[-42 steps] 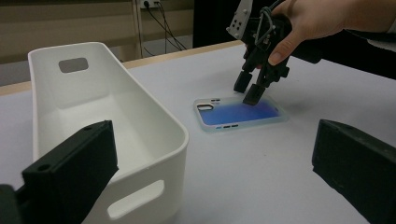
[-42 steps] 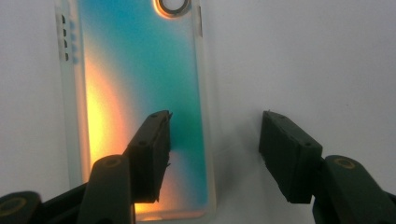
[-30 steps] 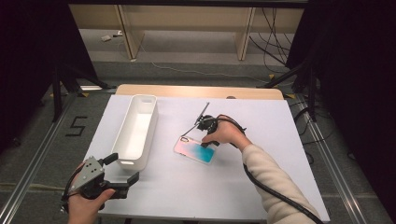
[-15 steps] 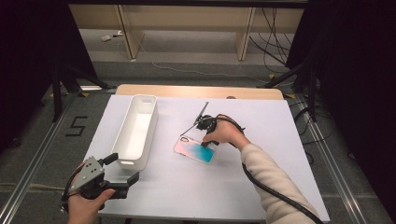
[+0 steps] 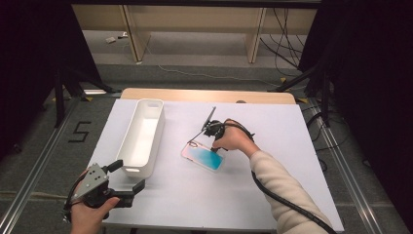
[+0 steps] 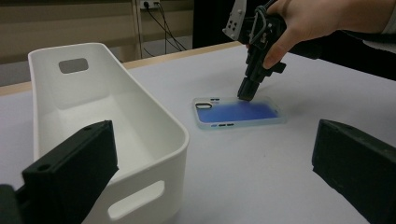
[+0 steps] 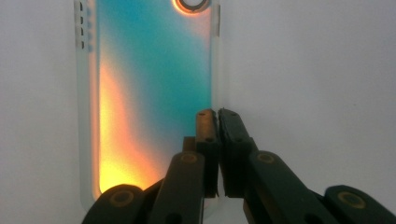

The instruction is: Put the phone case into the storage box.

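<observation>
While the person's right gripper (image 5: 213, 140) bears down on the long edge of a translucent phone case with a blue-to-orange tint (image 5: 203, 157), the case lies flat on the white bench (image 5: 272, 146), just beside the long white plastic bin with handle cut-outs (image 5: 142, 135), which serves as the landmark. Seen along the right gripper's own view, its two black jaws have just been closing and now stand pressed together on the case's thin side rim (image 7: 215, 100), so the grip looks made. Judging by this, the pick-up is only at its start: the case is pinched but not lifted, and what seems left is to raise it and carry it across to the bin. That bin is empty; its pale floor (image 6: 116, 126) shows bare from end to end, and nothing leans on its walls. At the bin's near end, the left gripper (image 5: 127, 177) is held in the person's left hand (image 5: 90, 214) at the bench edge, its jaws spread wide with nothing between them, pointing past the bin's near corner toward the case. A black cable (image 5: 282, 202) trails along the cream sleeve of the right arm, on the far side of the case from the bin.
</observation>
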### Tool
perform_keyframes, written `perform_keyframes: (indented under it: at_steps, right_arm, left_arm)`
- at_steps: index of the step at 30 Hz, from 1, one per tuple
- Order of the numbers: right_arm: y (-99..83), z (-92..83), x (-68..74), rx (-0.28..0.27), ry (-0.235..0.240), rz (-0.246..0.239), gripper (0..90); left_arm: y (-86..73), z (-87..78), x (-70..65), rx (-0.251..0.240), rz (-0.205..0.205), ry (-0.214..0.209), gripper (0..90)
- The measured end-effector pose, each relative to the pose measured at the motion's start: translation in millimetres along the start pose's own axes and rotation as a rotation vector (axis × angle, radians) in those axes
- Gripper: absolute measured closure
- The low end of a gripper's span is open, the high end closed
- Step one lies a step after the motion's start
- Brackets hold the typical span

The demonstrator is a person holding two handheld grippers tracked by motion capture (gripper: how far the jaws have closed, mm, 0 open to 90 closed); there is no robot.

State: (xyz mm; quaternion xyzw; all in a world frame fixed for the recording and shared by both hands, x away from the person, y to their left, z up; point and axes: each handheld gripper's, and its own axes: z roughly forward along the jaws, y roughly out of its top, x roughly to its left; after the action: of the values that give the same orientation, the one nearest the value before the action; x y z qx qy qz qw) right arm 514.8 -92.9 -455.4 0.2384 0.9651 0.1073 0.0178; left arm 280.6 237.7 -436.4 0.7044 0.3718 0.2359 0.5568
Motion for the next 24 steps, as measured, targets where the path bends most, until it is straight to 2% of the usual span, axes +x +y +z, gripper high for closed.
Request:
perform_keyframes:
  at_steps: [1, 2, 6, 7, 9, 11, 15, 20, 21, 24]
  right_arm:
    - [0.0, 0.0, 0.0, 0.000, 0.000, 0.000, 88.2]
    - [1.1, -0.4, 2.9, 0.006, 0.000, 0.032, 88.3]
    - [2.2, -0.2, 4.0, 0.015, -0.008, 0.018, 88.4]
    - [3.2, 0.4, 3.9, 0.017, -0.021, -0.005, 88.2]
    - [4.5, 0.6, 6.9, 0.019, -0.014, 0.015, 88.0]
    - [4.4, 0.8, 6.9, 0.017, -0.024, 0.005, 88.0]
    - [3.5, 0.5, 7.1, 0.010, -0.023, 0.031, 88.7]
    - [3.5, 0.4, 5.9, 0.020, -0.043, 0.015, 89.2]
    - [3.9, 0.2, 8.0, 0.016, -0.029, 0.037, 89.3]
    - [1.4, 0.1, 5.9, 0.003, -0.038, 0.034, 89.5]
  left_arm:
    - [0.0, 0.0, -0.1, 0.001, 0.000, 0.001, 0.0]
    - [0.1, -0.1, -0.1, -0.001, 0.001, 0.000, 0.0]
    - [0.1, -0.2, 0.0, -0.001, 0.004, -0.001, 0.0]
    - [-0.1, 0.3, 0.3, -0.007, 0.004, -0.007, 0.0]
    - [-0.1, 0.1, 0.3, -0.006, 0.004, -0.006, 0.0]
    - [-0.1, 0.0, 0.4, -0.005, 0.004, -0.006, 0.0]
    - [0.0, 0.2, 0.2, -0.006, 0.005, -0.006, 0.0]
    - [-0.1, -0.1, 0.2, -0.007, 0.000, -0.004, 0.0]
    - [-0.1, 0.0, 0.4, -0.007, -0.001, -0.003, 0.0]
    - [0.0, -0.4, 0.4, -0.004, -0.001, -0.001, 0.0]
